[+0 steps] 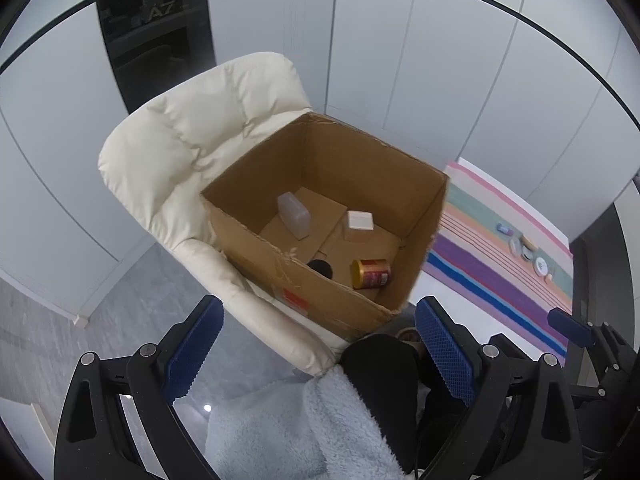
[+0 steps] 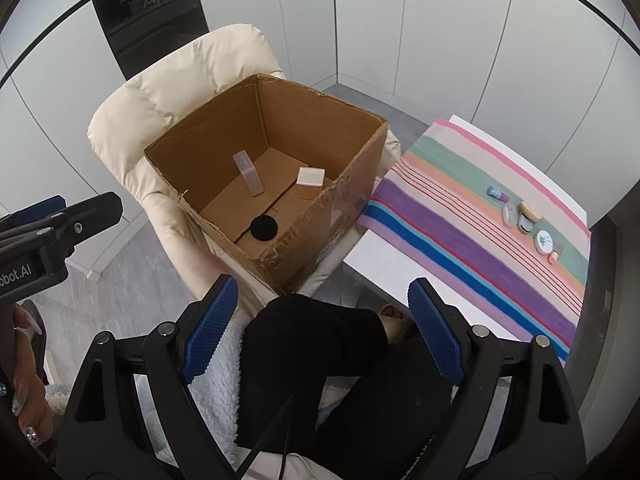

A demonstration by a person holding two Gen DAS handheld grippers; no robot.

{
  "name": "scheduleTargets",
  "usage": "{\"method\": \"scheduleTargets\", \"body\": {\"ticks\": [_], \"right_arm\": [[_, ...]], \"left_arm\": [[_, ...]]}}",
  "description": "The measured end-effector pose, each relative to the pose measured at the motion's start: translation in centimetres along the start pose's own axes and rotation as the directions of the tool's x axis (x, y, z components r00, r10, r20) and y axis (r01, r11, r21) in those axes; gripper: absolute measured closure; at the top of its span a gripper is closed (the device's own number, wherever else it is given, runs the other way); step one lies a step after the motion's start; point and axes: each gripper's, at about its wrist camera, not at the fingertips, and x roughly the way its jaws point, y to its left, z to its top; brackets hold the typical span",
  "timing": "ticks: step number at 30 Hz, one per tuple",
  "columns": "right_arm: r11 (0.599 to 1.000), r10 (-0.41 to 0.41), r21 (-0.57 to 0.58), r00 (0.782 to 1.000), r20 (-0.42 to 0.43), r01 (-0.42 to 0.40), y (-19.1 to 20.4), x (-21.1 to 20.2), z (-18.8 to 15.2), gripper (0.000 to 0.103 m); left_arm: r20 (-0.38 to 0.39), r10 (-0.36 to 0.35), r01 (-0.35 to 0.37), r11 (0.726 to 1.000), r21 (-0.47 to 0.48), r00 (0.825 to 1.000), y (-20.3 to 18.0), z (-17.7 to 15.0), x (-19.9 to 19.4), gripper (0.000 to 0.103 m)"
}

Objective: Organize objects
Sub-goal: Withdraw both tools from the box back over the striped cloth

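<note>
An open cardboard box [image 1: 256,184] [image 2: 352,168] stands on a cream armchair [image 1: 180,148] [image 2: 132,108]. Inside lie a clear plastic case [image 1: 294,216] [image 2: 249,173], a small white-topped box [image 1: 360,222] [image 2: 310,182], a black round lid [image 1: 320,268] [image 2: 264,227] and a gold-and-red can [image 1: 371,273] on its side. Several small jars and tubes [image 1: 524,250] [image 2: 528,220] sit on a striped cloth [image 1: 500,280] [image 2: 460,224] at the right. My left gripper [image 1: 316,354] is open and empty, below the box. My right gripper [image 2: 322,330] is open and empty, below the box.
The striped cloth covers a white table [image 2: 380,268] right of the chair. The person's black-clad leg [image 2: 320,360] and a pale fleece garment [image 1: 288,428] lie under the grippers. White wall panels and a dark glass door [image 1: 152,28] stand behind.
</note>
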Motion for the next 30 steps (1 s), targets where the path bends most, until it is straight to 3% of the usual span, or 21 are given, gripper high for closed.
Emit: {"method": "scheduleTargets", "body": {"ticks": [14, 21, 30], "right_arm": [[0.98, -0.09, 0.179, 0.995, 0.032, 0.083, -7.4, -3.2, -3.1, 0.014], [0.942, -0.164, 0.297, 0.986, 0.014, 0.153, -12.9, -5.1, -6.0, 0.014], [0.862, -0.271, 0.44, 0.962, -0.019, 0.252, -19.4, -8.3, -10.0, 0.014]], "left_arm": [[-0.012, -0.071, 0.072, 0.983, 0.169, 0.997, -8.5, -0.7, -0.6, 0.005], [-0.039, -0.142, 0.147, 0.948, 0.281, 0.989, -15.0, -1.8, -0.6, 0.005], [-0.094, -0.222, 0.241, 0.89, 0.386, 0.97, -22.3, -2.9, -0.3, 0.005]]}}
